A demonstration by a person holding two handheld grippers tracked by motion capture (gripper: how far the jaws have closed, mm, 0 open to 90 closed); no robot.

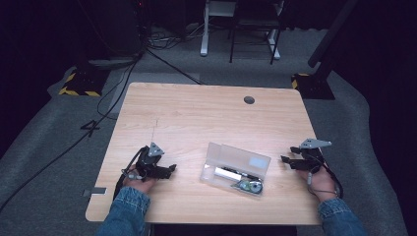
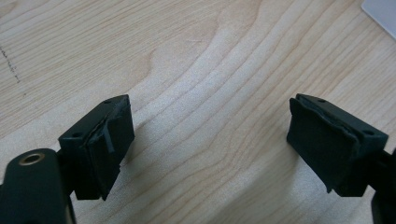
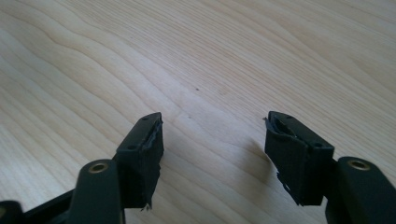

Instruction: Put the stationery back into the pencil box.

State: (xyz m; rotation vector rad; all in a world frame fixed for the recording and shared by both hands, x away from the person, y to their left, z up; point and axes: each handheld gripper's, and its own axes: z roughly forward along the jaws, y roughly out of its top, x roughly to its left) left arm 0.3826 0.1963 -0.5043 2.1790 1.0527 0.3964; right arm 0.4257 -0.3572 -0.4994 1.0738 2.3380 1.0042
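Note:
A clear plastic case (image 1: 235, 169) lies near the table's front edge, between my two hands; a white tube and a small greenish item show inside it. My left gripper (image 1: 172, 168) rests on the wood left of the case, jaws pointing toward it and open with nothing between them (image 2: 208, 149). A pale corner of the case (image 2: 380, 11) peeks in at the top right of the left gripper view. My right gripper (image 1: 287, 155) sits right of the case, also open and empty (image 3: 215, 154) over bare wood.
The light wooden table (image 1: 206, 118) has a round grommet hole (image 1: 249, 100) near its far edge. Cables (image 1: 113, 93) trail on the grey floor at the left, and dark stands and a chair frame (image 1: 253, 29) stand beyond the table.

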